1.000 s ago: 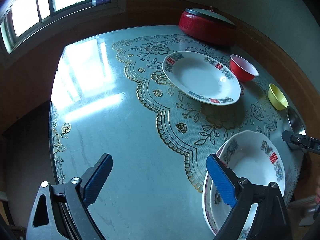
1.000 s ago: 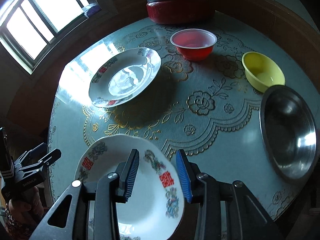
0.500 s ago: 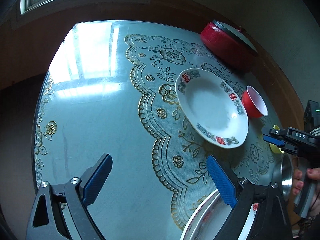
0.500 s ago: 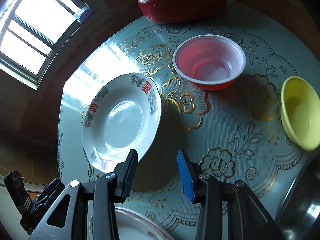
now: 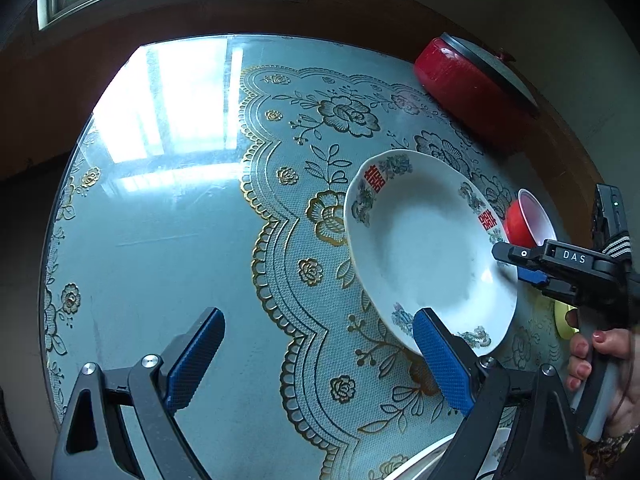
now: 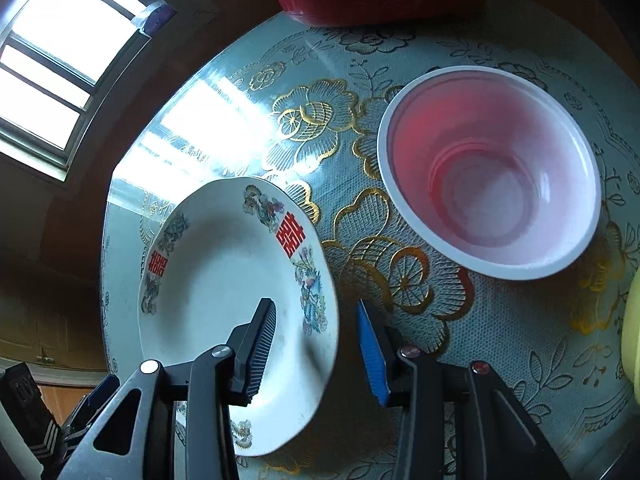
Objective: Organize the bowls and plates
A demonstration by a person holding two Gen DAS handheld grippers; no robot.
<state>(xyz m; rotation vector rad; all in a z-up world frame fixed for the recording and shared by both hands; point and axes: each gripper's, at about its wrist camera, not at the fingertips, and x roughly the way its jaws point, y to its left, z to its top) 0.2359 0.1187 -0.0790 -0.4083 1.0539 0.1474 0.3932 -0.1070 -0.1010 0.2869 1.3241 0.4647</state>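
Note:
A white plate [image 5: 428,248] with red characters and flowers lies on the lace-patterned table. In the right wrist view its near right rim [image 6: 332,320] runs between the fingers of my right gripper [image 6: 316,350]. One finger hangs over the plate's inside and the other outside the rim; neither pad presses on it. The left wrist view shows that right gripper [image 5: 512,264] at the plate's right edge, held by a hand. My left gripper [image 5: 318,360] stands wide open and empty, its right finger [image 5: 440,360] near the plate's front rim. A red bowl [image 6: 492,172] sits right of the plate.
A red lidded pot [image 5: 472,80] stands at the table's far edge. A yellow bowl [image 6: 632,340] shows at the right. The rim of another white plate [image 5: 420,460] peeks in at the bottom. A window [image 6: 60,60] lights the table's bare left part [image 5: 160,220].
Both grippers have moved across the table toward the far white plate. The near plates slid almost out of view. My right gripper came down to straddle that plate's rim.

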